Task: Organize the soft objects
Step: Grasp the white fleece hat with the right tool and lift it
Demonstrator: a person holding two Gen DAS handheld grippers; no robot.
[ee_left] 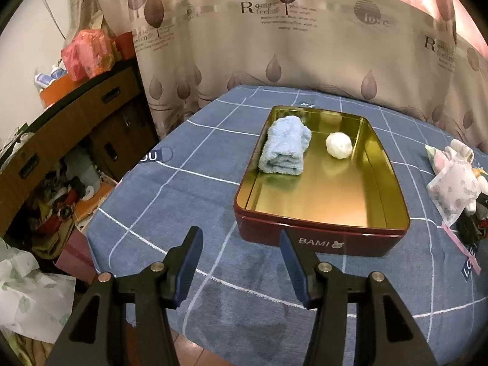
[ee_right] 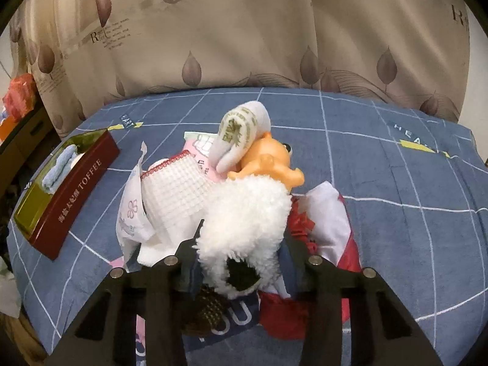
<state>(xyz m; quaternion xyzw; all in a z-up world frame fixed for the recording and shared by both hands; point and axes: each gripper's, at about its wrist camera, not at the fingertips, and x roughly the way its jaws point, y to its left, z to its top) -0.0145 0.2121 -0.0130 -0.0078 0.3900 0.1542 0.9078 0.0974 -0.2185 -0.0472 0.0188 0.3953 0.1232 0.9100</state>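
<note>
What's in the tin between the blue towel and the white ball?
Nothing. In the left wrist view, only bare gold floor of the tin shows between the towel and the ball.

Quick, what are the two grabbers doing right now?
Left gripper: open, holding nothing.
Right gripper: closed on the fluffy white plush toy.

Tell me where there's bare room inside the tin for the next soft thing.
In the tin, the near half of the gold floor is bare, this side of the blue towel and white ball. The far end is taken. The pile beside it is crowded.
</note>
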